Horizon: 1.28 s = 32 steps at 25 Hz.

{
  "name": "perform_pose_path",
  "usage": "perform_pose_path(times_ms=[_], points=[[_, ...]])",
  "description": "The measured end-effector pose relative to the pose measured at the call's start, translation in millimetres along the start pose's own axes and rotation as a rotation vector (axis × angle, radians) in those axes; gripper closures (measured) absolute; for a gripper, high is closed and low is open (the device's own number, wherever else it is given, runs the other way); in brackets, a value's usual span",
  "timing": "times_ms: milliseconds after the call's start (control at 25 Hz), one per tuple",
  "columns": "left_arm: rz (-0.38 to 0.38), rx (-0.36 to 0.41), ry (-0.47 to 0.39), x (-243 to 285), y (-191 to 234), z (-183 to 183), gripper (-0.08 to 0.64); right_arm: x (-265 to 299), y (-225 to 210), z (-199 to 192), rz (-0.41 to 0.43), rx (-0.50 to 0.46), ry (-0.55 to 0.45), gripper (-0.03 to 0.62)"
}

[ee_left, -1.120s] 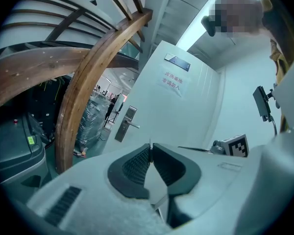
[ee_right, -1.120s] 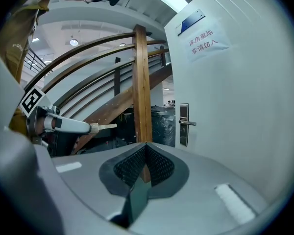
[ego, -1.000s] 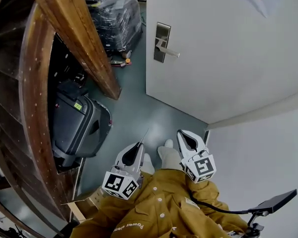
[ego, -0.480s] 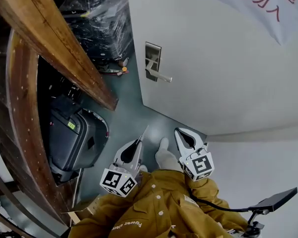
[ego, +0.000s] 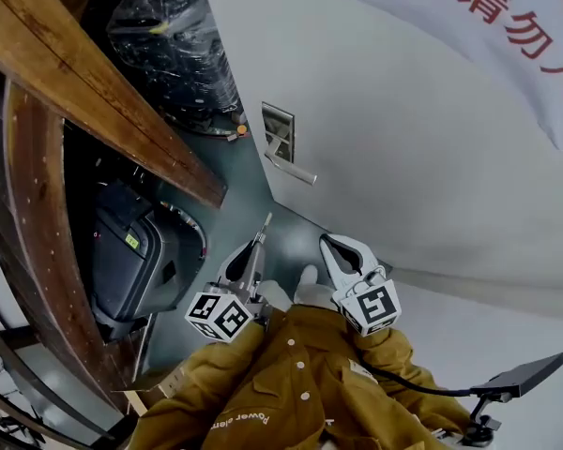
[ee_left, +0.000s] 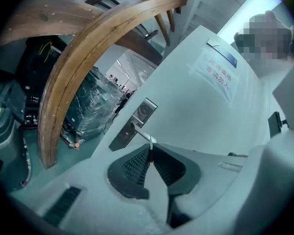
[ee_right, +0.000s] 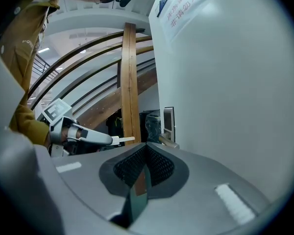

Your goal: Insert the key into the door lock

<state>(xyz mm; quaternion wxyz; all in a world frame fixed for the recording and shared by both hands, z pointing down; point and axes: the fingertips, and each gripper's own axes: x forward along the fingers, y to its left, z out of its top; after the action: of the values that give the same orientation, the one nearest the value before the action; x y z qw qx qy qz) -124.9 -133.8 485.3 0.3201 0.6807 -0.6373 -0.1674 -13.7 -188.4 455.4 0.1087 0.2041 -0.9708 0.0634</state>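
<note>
A white door [ego: 422,148] carries a metal lock plate [ego: 279,129] with a lever handle [ego: 292,170]. My left gripper [ego: 259,239] is shut on a thin pale key [ego: 266,221] whose tip sticks out toward the door, still well short of the plate. In the left gripper view the key [ee_left: 150,142] lines up just below the lock plate [ee_left: 133,123]. My right gripper [ego: 326,242] hangs beside it, jaws shut with nothing between them. The right gripper view shows the left gripper [ee_right: 118,140], the key [ee_right: 125,139] and the lock plate [ee_right: 169,123] beyond.
A curved wooden stair beam [ego: 94,111] rises at the left, with a dark case [ego: 136,256] under it and a plastic-wrapped pallet [ego: 174,54] behind. A sign with red characters [ego: 507,26] hangs on the door. A small black screen [ego: 521,380] sits at lower right.
Both grippers have moved forward toward the door. The lock plate and handle now lie closer to the key tip. The left gripper has rolled slightly.
</note>
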Motion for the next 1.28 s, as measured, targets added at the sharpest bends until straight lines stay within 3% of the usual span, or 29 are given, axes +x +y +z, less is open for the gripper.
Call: perform_pose_path(times_ms=[200, 320, 480, 840, 1000, 1120, 1280], points=[[-0.003, -0.155, -0.003, 36, 29, 1, 0.534, 18, -7, 8, 0.003, 0.008, -0.010, 0.586], [-0.025, -0.288, -0.012, 55, 48, 1, 0.534, 28, -12, 15, -0.023, 0.007, -0.013, 0.586], [-0.014, -0.369, 0.003, 78, 82, 7, 0.535, 39, -17, 31, -0.059, -0.031, -0.072, 0.586], [-0.143, -0.686, 0.014, 132, 96, -6, 0.535, 44, -32, 34, -0.151, -0.020, -0.026, 0.586], [-0.125, -0.678, 0.034, 146, 113, -11, 0.535, 48, -36, 42, -0.154, -0.045, -0.106, 0.586], [-0.174, -0.746, 0.017, 159, 107, -6, 0.535, 46, -42, 39, -0.178, -0.027, -0.094, 0.587], [-0.183, -0.786, 0.021, 169, 107, -3, 0.535, 49, -43, 36, -0.187, -0.025, -0.071, 0.586]])
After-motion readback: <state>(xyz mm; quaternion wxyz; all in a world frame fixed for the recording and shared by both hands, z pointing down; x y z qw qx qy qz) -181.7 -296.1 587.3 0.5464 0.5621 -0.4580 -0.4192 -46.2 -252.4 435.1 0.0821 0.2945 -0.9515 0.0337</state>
